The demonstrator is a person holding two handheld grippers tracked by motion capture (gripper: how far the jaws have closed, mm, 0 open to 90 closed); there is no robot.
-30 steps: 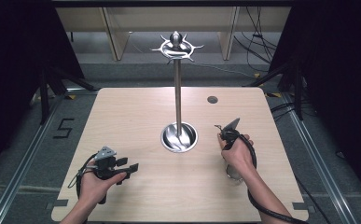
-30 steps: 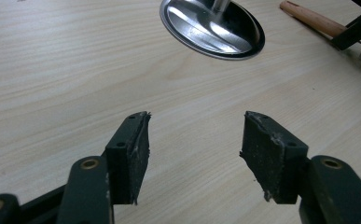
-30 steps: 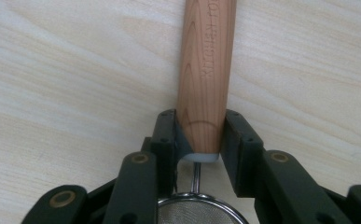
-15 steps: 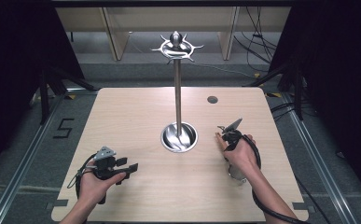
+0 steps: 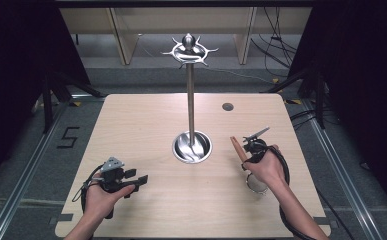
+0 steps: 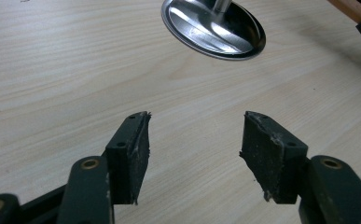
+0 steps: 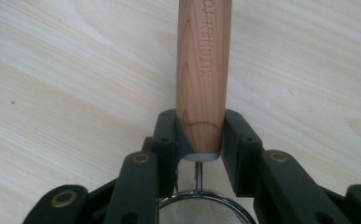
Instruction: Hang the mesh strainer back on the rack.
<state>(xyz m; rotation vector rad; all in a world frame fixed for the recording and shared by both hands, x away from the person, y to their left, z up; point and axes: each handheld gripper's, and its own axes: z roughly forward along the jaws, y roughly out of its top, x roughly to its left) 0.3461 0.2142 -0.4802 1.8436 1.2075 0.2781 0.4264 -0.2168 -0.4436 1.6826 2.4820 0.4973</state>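
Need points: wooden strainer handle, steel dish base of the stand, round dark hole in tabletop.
light wooden strainer handle (image 7: 203,70), right gripper view, mid-shaft by the engraving
shiny steel dish base of the stand (image 6: 201,35), left gripper view, inner bowl
round dark hole in the tabletop (image 5: 227,106), high view, centre

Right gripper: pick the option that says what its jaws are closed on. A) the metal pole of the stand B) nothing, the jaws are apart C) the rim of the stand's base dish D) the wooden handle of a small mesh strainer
D: in the right gripper view the right gripper has both jaws pressed against the wooden handle, with the mesh strainer bowl hanging just below them.
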